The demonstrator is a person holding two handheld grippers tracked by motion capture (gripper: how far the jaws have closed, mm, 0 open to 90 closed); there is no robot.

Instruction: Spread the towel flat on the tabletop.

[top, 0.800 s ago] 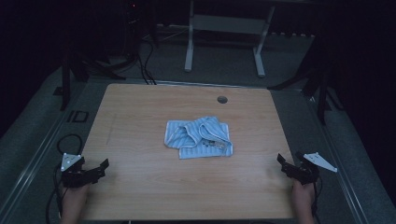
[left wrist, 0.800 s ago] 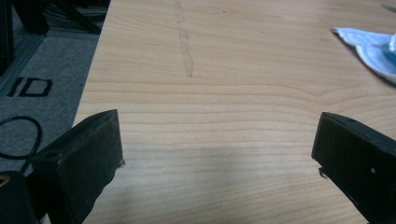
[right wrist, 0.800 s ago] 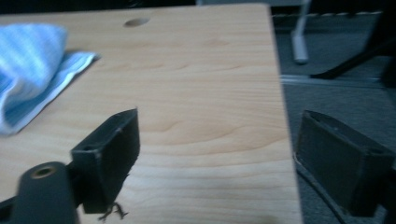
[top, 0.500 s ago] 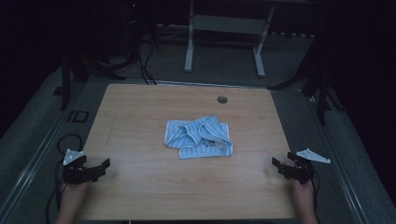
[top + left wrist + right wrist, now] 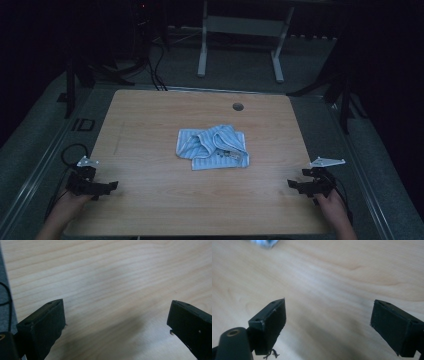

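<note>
A crumpled blue-and-white striped cloth [image 5: 214, 147] lies in the middle of the wooden table [image 5: 150, 120]. My left gripper [image 5: 111, 186] hovers over the table's near left corner, held by a hand, its jaws wide apart over bare wood [image 5: 117, 322]. Over the near right corner a hand holds my right gripper [image 5: 291, 184], jaws also spread with nothing between them [image 5: 328, 322]. A corner of the cloth [image 5: 263, 243] peeks in at the top left of the right gripper view. Both grippers are well apart from the cloth.
A round cable hole [image 5: 238, 106] sits near the table's far edge. Beyond the table stands a white metal frame [image 5: 240, 30] on a dark floor. Black cables [image 5: 70, 150] loop beside the table's left edge.
Both hands have drifted slightly nearer the table's front edge; the right gripper has edged a little inward. The cloth has not moved.
</note>
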